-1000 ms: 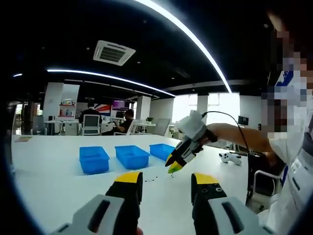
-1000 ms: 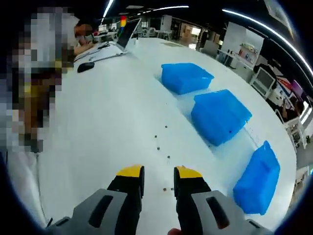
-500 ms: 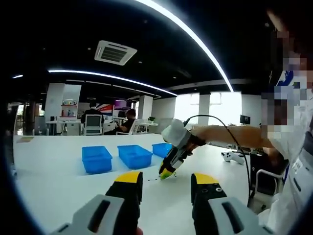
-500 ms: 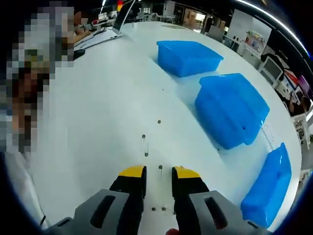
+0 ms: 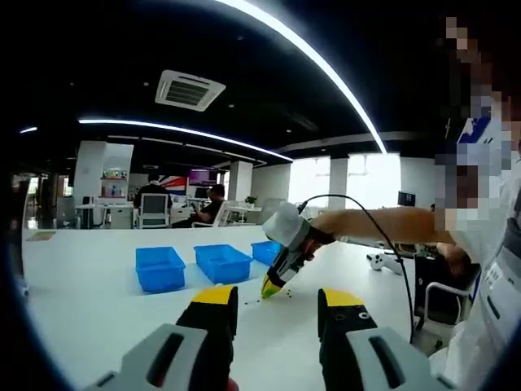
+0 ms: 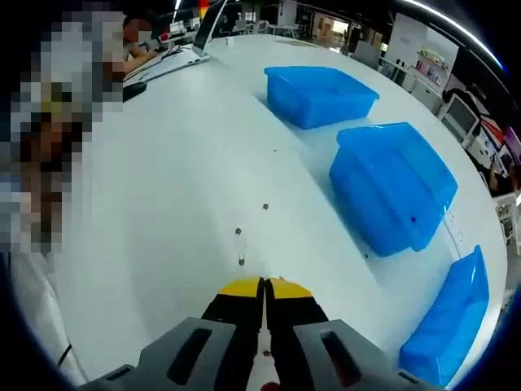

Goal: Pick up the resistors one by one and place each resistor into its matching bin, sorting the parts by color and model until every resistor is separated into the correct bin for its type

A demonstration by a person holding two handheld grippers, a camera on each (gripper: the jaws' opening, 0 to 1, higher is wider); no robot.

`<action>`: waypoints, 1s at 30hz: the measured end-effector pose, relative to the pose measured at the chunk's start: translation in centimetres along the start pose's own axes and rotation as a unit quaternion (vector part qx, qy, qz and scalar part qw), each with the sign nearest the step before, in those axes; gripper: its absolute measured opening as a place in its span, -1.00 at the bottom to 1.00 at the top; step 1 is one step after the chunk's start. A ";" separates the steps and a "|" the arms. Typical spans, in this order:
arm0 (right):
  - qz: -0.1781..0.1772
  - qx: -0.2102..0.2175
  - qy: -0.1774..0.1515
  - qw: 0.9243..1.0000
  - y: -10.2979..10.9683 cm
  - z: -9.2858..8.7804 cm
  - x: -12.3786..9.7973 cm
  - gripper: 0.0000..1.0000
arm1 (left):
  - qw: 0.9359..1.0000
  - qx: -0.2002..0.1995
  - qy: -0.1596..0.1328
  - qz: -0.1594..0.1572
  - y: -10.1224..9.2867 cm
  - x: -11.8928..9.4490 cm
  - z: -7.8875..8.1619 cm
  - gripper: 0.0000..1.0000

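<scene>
While my left claw [image 5: 277, 301] hangs over the near edge of the white bench [image 5: 89, 285] with its jaws spread and nothing between them, the left gripper view looks across to three blue bins [image 5: 159, 269] lined up in a row toward the far edge. My right claw [image 5: 269, 287] comes in from the right on my outstretched arm, tip down on the bench just in front of the bins, with a few dark specks of resistors [image 5: 252, 300] scattered right beside it. Nothing stands between that claw and the bins. A white game controller [image 5: 383, 262] sits off toward the right edge, and a couple of people sit at desks far behind.

Over in the right gripper view, my right claw [image 6: 264, 287] is clenched, yellow tips pressed together on the bench; I can't tell if a resistor is caught in there. Three loose resistors [image 6: 239, 232] lie just ahead of the tips, well apart from the three bins [image 6: 391, 191] running along the right side. A laptop [image 6: 195, 45] and a dark mouse [image 6: 134, 88] sit near the far corner.
</scene>
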State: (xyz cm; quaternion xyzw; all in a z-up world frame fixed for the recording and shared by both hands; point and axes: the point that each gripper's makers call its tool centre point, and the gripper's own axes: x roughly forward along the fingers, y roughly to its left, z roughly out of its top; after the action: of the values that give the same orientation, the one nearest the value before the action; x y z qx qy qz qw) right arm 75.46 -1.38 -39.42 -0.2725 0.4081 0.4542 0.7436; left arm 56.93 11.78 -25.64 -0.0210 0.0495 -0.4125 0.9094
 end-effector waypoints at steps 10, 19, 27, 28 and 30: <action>-0.017 0.058 -0.085 0.994 0.9 0.7 -3.0 -0.93 | 1.000 -0.002 -0.003 0.001 0.2 -0.1 0.1 -0.19; -0.022 0.108 -0.018 0.994 0.7 -0.9 -1.5 -0.72 | 1.000 -0.001 0.001 -0.004 -0.3 0.3 0.0 -0.19; -0.039 0.096 0.008 0.995 2.3 -1.0 -0.3 -0.70 | 1.000 -0.001 -0.001 0.001 0.1 0.0 0.0 -0.20; -0.048 0.093 0.015 0.994 1.9 -1.0 -0.3 -0.74 | 1.000 -0.001 -0.001 0.000 0.1 0.0 0.0 -0.20; -0.078 0.085 0.021 0.993 1.0 -1.2 -0.4 -0.90 | 1.000 -0.002 0.000 0.000 0.2 0.1 0.0 -0.20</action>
State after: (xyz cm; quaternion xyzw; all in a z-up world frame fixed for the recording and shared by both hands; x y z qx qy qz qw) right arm 74.04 -2.04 -39.78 -0.2494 0.4382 0.3522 0.7885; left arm 57.09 11.85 -25.71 -0.0231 0.0500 -0.4127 0.9092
